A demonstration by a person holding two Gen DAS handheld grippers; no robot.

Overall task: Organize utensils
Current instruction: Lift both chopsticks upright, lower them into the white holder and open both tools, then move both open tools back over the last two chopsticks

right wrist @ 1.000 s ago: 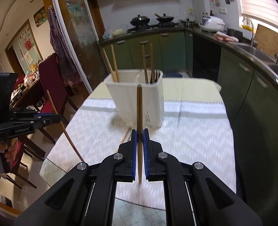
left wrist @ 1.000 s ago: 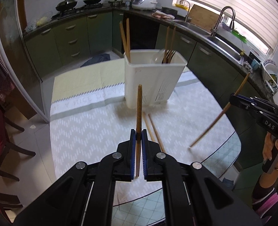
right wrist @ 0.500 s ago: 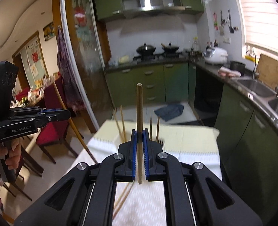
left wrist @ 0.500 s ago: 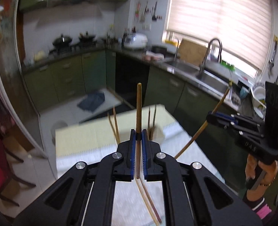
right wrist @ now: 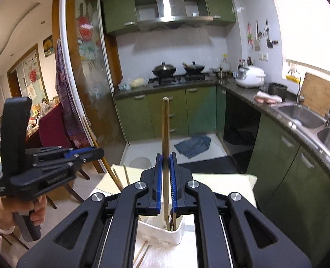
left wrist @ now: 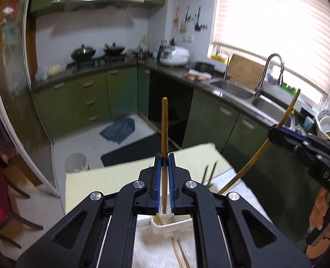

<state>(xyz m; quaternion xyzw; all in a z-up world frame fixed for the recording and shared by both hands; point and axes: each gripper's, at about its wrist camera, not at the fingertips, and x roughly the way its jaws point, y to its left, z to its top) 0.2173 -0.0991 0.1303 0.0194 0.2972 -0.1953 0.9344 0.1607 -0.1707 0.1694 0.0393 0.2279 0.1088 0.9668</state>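
Chopsticks clamped in L & R hand-held gripper, apparently above holder.

— Where's the light from?
— Daylight through the window blind, blown out white. Edges bend and darken; the cabinets look smeared, probably motion blur.

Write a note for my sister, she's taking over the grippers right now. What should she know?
Left gripper: shut on a chopstick, lifted above the table.
Right gripper: shut on another chopstick, also lifted.
White holder stands on the table below with several chopsticks already standing in it.
Two loose chopsticks lie on the cloth beside it.
Left to do: drop both held ones in, then fetch the loose pair.
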